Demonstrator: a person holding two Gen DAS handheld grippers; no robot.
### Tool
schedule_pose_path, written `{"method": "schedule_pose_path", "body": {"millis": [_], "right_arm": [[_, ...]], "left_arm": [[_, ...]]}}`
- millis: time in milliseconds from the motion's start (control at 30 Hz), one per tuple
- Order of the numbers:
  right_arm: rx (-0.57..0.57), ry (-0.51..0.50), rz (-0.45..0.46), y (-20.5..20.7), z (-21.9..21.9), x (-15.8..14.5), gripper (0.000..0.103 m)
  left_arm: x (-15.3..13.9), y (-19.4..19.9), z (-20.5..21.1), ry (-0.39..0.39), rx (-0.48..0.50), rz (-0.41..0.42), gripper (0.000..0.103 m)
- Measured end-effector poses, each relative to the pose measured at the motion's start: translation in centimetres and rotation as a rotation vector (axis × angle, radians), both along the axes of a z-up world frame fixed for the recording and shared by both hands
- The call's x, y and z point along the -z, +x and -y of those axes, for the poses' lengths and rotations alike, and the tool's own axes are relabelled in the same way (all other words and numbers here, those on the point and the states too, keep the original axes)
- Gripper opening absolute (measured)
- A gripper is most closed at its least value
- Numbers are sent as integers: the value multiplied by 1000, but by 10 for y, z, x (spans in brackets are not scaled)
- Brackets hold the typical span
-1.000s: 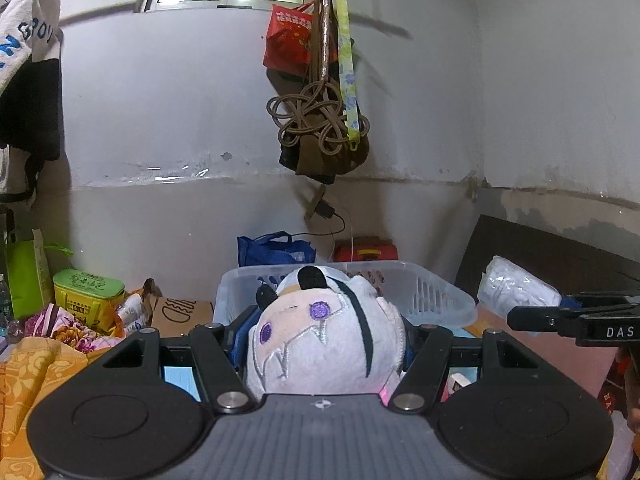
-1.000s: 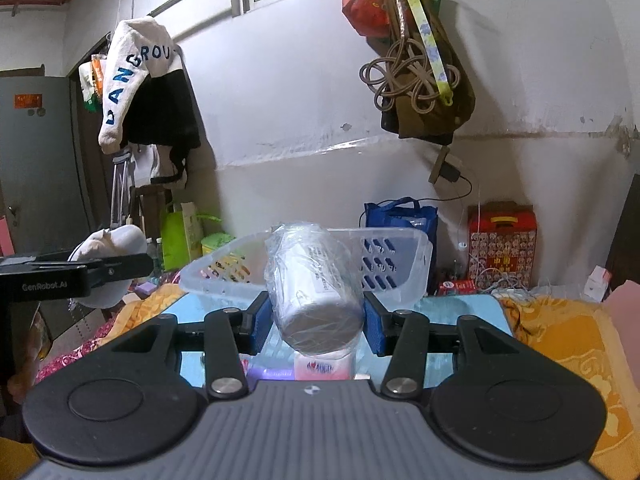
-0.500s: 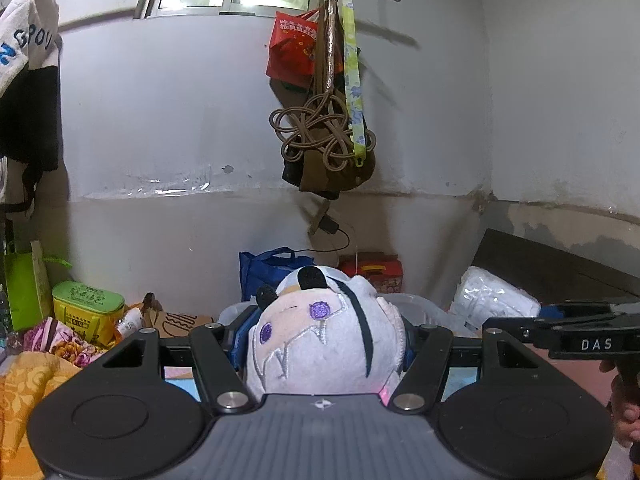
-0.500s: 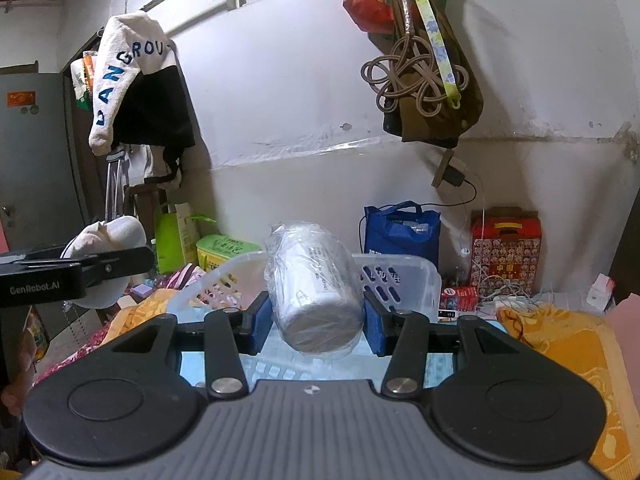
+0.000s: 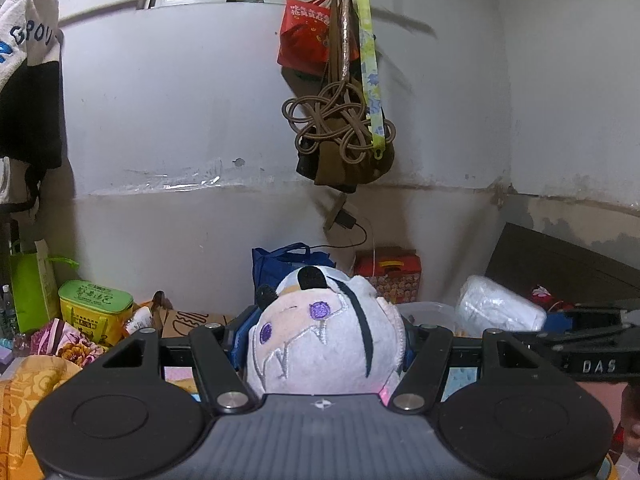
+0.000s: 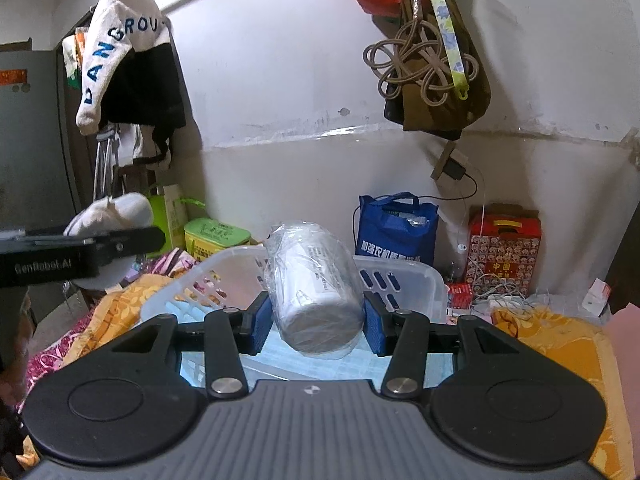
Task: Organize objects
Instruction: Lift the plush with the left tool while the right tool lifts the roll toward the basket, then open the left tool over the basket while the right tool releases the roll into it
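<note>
My left gripper [image 5: 322,340] is shut on a round white plush toy [image 5: 320,340] with purple eyes and black ears, held up in the air. My right gripper [image 6: 316,316] is shut on a plastic-wrapped white cylinder [image 6: 314,284]. A white plastic basket [image 6: 404,276] stands on the blue surface just beyond and below the cylinder; only a bit of its rim [image 5: 428,310] shows in the left wrist view. The right gripper with the cylinder [image 5: 496,312] shows at the right of the left wrist view. The left gripper with the plush [image 6: 112,216] shows at the left of the right wrist view.
A blue bag [image 6: 396,228] and a red box [image 6: 504,244] stand against the back wall. A green tin [image 5: 94,308] and a green bag [image 5: 30,284] stand at the left. Orange cloth [image 6: 560,344] lies on the right. Bags and cord [image 5: 340,120] hang from a rail above.
Both grippers have risen and tilted upward with their loads. The basket has dropped lower in both views and is nearly hidden behind the plush in the left one.
</note>
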State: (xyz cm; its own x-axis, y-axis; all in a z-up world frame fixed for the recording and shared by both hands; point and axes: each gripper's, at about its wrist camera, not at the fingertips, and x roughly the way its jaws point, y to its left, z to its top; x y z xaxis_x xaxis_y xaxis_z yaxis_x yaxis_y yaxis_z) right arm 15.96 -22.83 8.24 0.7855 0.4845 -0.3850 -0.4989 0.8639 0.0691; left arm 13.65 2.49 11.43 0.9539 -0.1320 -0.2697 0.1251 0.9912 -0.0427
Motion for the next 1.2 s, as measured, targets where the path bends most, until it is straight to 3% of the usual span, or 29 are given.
{"method": "schedule_pose_path", "body": {"millis": [300,500,800,900,933,967,1100,1200], "right_arm": [[-8,-45,-46,31,-16,-5,51],[15,-66,-74,46,-20,6,51],[33,-117,-125,62,-25,27,52],[27,-104,-125,64,-22,28,67],[35,-96,-121,64,-21,27,84],[45,-88,-105,63,-19,26,92],[52,-82,-100,64,-17,27,92],[59,-75,-99,63,-15,28,100]], "left_arm": [[-9,43,7,34,-8,-42,68],[17,72,2,51,-27,-139,68],[37,95,-2,57,-21,-215,68],[43,100,0,69,-36,-227,78],[44,102,1,75,-39,-227,89],[44,102,1,79,-47,-225,92],[45,104,1,70,-54,-232,97],[47,100,2,76,-78,-231,97]]}}
